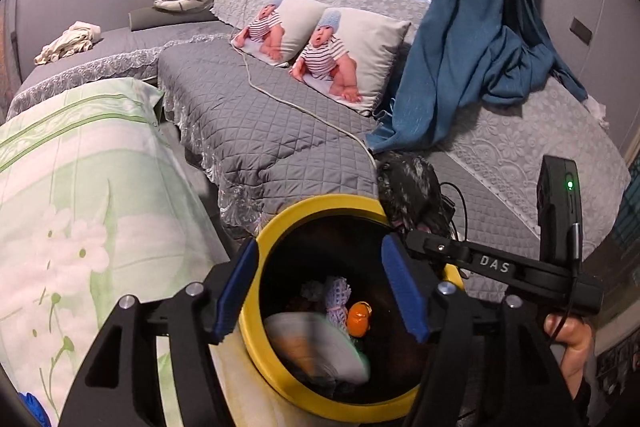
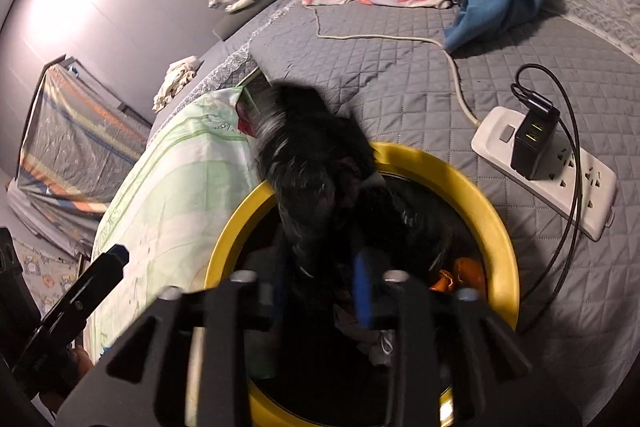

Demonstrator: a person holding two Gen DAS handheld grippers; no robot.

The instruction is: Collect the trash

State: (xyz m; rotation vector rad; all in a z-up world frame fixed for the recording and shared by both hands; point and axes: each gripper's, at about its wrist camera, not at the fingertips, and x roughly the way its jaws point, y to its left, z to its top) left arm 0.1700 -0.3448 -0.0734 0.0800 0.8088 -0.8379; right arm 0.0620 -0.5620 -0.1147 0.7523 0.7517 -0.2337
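From the left wrist, a grey quilted bed (image 1: 256, 131) backs a yellow-rimmed bin (image 1: 320, 205), over which the left gripper (image 1: 320, 293) hangs with jaws spread and empty above a blurred white scrap (image 1: 320, 351) inside. From the right wrist, the right gripper (image 2: 322, 291) stands parted around a crumpled black bag (image 2: 316, 163) draped across the rim. Whether its pads grip is unclear, and the bag may slide outside.

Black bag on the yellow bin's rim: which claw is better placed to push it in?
Right, probably: the black bag lies directly ahead of the right claw; the left claw points into the yellow bin, bag aside.
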